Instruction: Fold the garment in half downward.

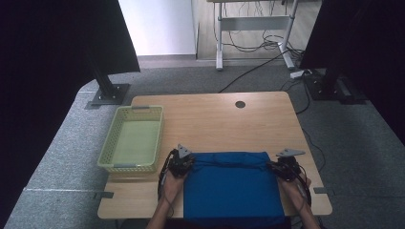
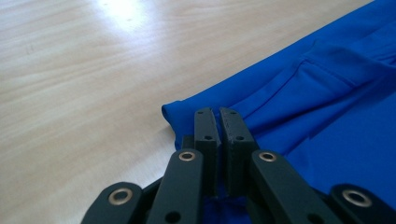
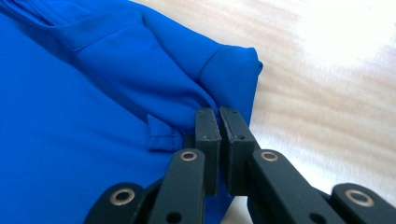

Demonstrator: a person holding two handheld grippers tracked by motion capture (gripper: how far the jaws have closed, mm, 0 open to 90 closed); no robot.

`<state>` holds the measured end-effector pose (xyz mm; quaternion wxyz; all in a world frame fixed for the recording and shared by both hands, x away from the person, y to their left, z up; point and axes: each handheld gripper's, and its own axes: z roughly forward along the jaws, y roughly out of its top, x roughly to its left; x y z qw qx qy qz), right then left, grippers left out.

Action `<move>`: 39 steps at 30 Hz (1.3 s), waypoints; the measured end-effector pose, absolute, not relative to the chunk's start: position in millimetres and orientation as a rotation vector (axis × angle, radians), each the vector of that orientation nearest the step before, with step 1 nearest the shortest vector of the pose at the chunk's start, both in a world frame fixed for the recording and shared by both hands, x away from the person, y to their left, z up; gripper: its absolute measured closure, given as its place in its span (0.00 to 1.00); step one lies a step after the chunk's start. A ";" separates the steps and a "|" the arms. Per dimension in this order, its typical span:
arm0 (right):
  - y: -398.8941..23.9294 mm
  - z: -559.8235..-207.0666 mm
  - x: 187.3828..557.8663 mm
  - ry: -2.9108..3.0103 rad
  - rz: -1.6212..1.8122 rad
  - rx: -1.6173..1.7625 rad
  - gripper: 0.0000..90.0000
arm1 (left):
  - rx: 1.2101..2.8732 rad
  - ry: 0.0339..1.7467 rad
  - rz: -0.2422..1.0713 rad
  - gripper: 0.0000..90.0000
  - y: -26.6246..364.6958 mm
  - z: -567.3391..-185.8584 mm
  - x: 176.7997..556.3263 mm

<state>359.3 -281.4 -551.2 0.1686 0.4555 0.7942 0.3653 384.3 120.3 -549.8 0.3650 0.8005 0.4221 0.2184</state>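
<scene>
Both grippers pinch the blue cloth point(image 1: 231, 188) on the worktop point(image 1: 215, 119).
Left gripper point(image 1: 180, 162) and right gripper point(image 1: 286, 167) have fingers pressed together on its two far corners; a green basket point(image 1: 107, 155) sits left.

Near edge of the blue cloth point(image 1: 231, 186) cut off by the bottom of the high view, below the bench point(image 1: 210, 114). In the left gripper view, cloth running off the right edge. Fabric pinched between the closed fingers point(image 2: 206, 128) hidden from sight. Forearms cropped below the cloth.
</scene>
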 end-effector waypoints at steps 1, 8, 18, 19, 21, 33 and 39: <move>-281.0 -551.5 364.4 2.253 1.047 1.301 0.95 | 2.047 1.096 0.561 0.96 120.4 -550.2 387.6; -280.3 -549.1 363.6 2.248 1.045 1.263 0.95 | 2.014 1.092 0.599 0.96 123.1 -542.5 383.6; -288.8 -519.6 332.8 2.205 1.108 1.190 0.95 | 2.002 0.999 0.597 0.96 125.0 -513.5 349.7; -290.0 -522.5 327.5 2.225 1.109 1.197 0.95 | 2.026 1.004 0.574 0.96 125.4 -519.8 345.3; -291.0 -528.3 323.6 2.245 1.107 1.212 0.95 | 2.051 1.015 0.543 0.96 126.2 -529.1 342.2; -290.4 -552.5 326.5 2.309 1.084 1.270 0.95 | 2.106 1.001 0.547 0.95 124.1 -547.9 353.3; -289.8 -553.3 347.0 2.263 1.067 1.290 0.95 | 2.108 0.999 0.616 0.95 117.9 -549.5 370.1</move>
